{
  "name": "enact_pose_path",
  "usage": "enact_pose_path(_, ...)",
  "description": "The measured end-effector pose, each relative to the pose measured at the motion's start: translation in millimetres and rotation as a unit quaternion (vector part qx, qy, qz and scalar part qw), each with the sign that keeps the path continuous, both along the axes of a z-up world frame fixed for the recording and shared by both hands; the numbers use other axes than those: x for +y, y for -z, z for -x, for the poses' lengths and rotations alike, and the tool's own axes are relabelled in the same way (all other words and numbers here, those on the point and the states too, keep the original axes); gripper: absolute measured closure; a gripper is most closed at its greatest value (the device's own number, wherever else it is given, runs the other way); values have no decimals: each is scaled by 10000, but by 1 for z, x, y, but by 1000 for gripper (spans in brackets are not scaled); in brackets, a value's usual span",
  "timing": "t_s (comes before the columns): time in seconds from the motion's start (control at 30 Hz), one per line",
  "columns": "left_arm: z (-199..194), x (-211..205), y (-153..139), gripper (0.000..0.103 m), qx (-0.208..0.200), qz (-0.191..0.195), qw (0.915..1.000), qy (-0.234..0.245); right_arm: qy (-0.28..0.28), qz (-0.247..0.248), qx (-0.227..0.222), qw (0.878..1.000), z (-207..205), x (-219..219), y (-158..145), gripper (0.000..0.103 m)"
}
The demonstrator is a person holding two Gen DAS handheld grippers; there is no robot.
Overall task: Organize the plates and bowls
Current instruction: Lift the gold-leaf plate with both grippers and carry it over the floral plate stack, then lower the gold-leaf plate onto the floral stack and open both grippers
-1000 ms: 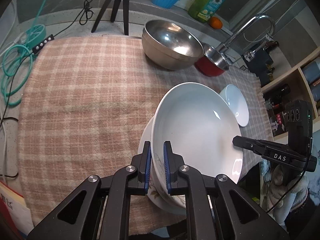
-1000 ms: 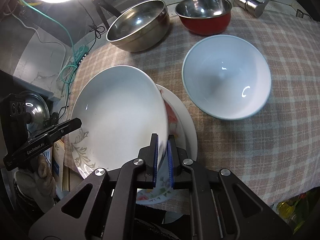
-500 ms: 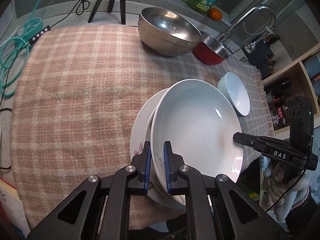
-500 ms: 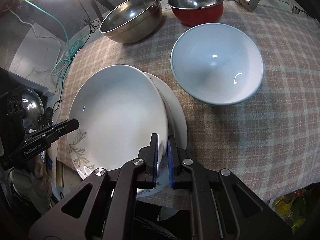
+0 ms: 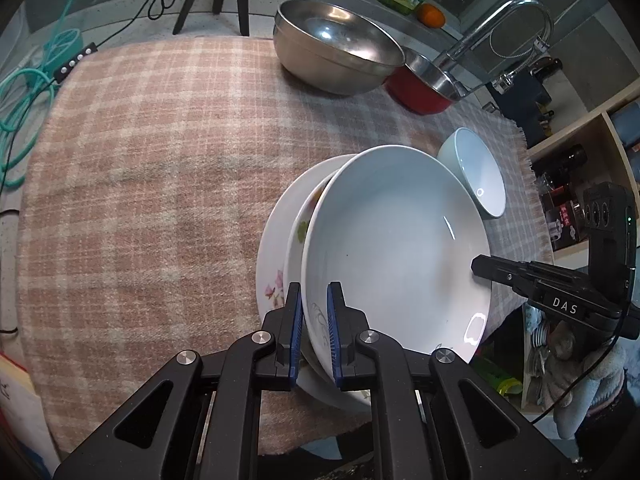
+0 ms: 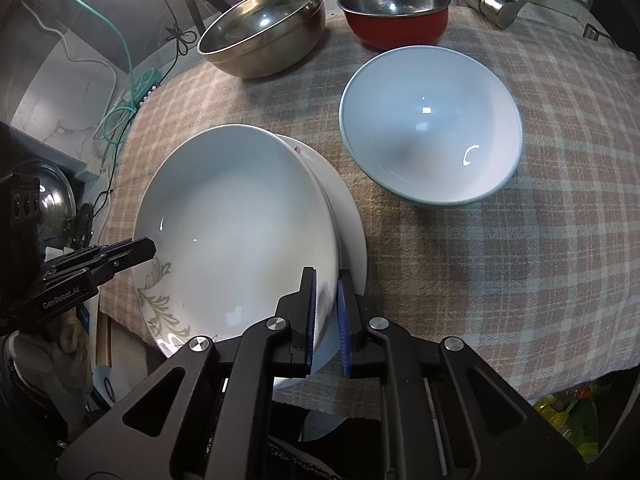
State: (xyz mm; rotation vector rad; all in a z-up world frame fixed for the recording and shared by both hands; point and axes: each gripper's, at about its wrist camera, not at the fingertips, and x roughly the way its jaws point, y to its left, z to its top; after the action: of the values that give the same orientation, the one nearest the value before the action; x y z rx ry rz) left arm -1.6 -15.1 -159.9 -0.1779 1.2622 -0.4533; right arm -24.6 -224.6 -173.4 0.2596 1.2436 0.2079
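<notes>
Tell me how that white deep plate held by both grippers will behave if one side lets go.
The white deep plate looks like glazed ceramic, so probably stiff, fragile and fairly heavy. Its glossy rim is pinched only at two opposite edges by the left gripper and right gripper, so it would likely slip or pivot. Tilted over the floral plate, it could drop and chip it.

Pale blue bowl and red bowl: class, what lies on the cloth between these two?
Only bare checked cloth. The right wrist view shows a narrow strip of it separating the pale blue bowl from the red bowl.
</notes>
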Motion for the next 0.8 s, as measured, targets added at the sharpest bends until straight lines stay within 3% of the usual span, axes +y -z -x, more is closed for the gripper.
enact_pose_path(0.57,0,1,-1,93,-53,-150,9999,27,-233,301,-66,9993,-1,9,-1,87)
enact_pose_path(0.8,3,-9,-4,90,-196,-474,9985,191,-193,241,-49,9995,-1,9,-1,87)
